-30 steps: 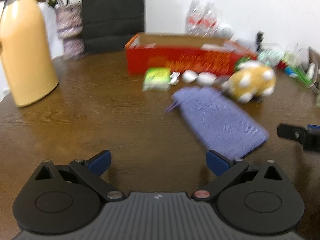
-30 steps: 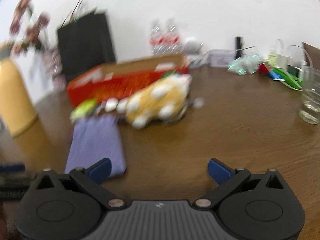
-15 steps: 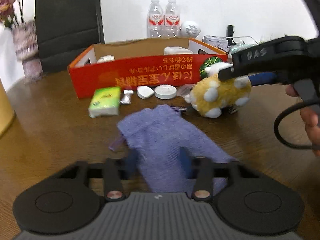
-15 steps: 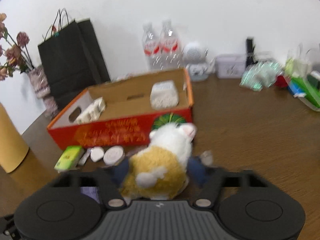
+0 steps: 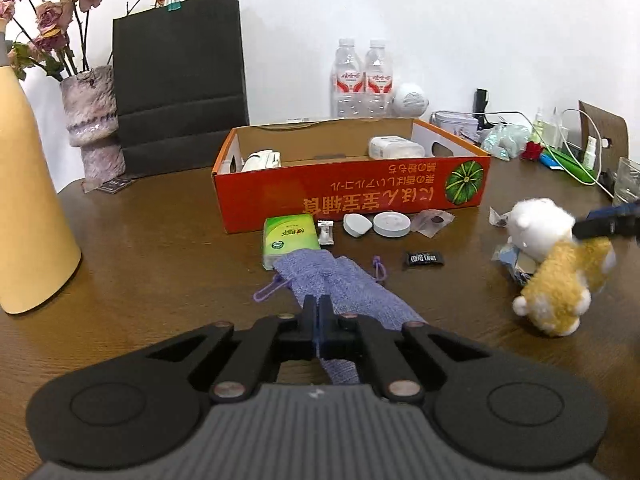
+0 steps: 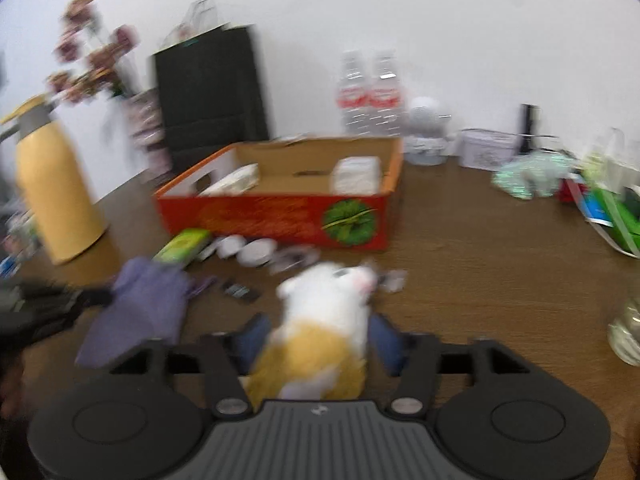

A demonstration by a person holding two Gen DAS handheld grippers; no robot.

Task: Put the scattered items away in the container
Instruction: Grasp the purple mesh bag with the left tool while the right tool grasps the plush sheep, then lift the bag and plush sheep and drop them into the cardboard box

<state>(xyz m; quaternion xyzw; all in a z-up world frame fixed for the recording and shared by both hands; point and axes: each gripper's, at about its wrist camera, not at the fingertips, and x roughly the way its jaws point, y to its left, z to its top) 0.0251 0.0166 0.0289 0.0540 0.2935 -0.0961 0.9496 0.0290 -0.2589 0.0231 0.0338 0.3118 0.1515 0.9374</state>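
An open red cardboard box (image 5: 352, 196) (image 6: 280, 216) stands at the table's middle, with white items inside. My left gripper (image 5: 319, 316) is shut on a purple knitted pouch (image 5: 336, 280), which also shows in the right wrist view (image 6: 140, 312). My right gripper (image 6: 316, 340) is shut on a yellow and white plush toy (image 6: 324, 328), seen at the right in the left wrist view (image 5: 556, 272). In front of the box lie a green tissue pack (image 5: 286, 238), a wrapped candy (image 5: 325, 232), two white discs (image 5: 391, 224) and a black sachet (image 5: 423, 259).
A yellow flask (image 5: 28, 208) stands at the left. A vase of dried roses (image 5: 90, 120) and a black paper bag (image 5: 180, 76) stand behind. Two water bottles (image 5: 362, 80) are behind the box. Cables, clutter and a glass (image 6: 626, 332) fill the right side.
Both grippers closed from open: the left on the purple pouch, the right on the plush toy. The plush has been lifted and moved to the right, away from the box.
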